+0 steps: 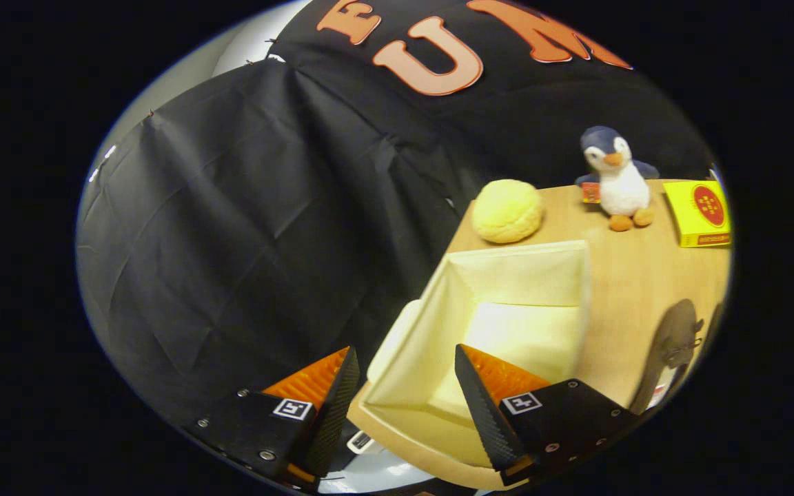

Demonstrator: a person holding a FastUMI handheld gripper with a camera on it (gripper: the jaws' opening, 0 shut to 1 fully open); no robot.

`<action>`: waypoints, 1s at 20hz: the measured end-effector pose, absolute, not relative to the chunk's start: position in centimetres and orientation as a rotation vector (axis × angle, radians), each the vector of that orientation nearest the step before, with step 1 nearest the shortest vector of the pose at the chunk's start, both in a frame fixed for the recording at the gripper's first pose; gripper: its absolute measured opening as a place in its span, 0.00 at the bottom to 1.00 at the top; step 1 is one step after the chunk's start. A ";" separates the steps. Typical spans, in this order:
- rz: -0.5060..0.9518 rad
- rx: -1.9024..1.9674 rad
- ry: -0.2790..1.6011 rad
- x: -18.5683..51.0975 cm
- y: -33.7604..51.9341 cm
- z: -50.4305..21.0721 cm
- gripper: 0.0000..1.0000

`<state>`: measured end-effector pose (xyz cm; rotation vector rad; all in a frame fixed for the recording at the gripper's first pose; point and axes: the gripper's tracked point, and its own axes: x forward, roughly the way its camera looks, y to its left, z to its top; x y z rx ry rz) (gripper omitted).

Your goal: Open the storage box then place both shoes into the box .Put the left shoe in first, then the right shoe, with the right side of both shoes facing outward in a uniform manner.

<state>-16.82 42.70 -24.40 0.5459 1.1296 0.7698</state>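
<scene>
The cream fabric storage box (517,275) stands open on the wooden table (635,275), and its inside looks bare. Its lid (393,341) seems to hang down outside the near left wall. My gripper (405,350) is open above the box's near corner, fingers wide apart. One finger is over the box's inside and the other is outside it, past the table's edge; neither presses on anything. A dark grey shoe (673,341) lies on the table just right of the box, partly cut off from sight.
Beyond the box sit a round yellow plush (507,210), a penguin plush (617,179) and a yellow carton (700,210). The table's left edge runs right beside the box, with the black cloth wall (252,227) behind it.
</scene>
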 end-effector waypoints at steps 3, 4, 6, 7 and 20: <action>0.642 0.482 1.101 -15.7 36.3 -27.2 0.88; 0.598 0.457 1.099 -15.4 34.1 -28.3 0.89; 0.528 0.394 1.102 -15.6 29.4 -30.1 0.91; 0.500 0.365 1.106 -15.9 27.3 -31.0 0.92; 0.328 0.147 1.237 -18.9 15.9 -41.4 0.89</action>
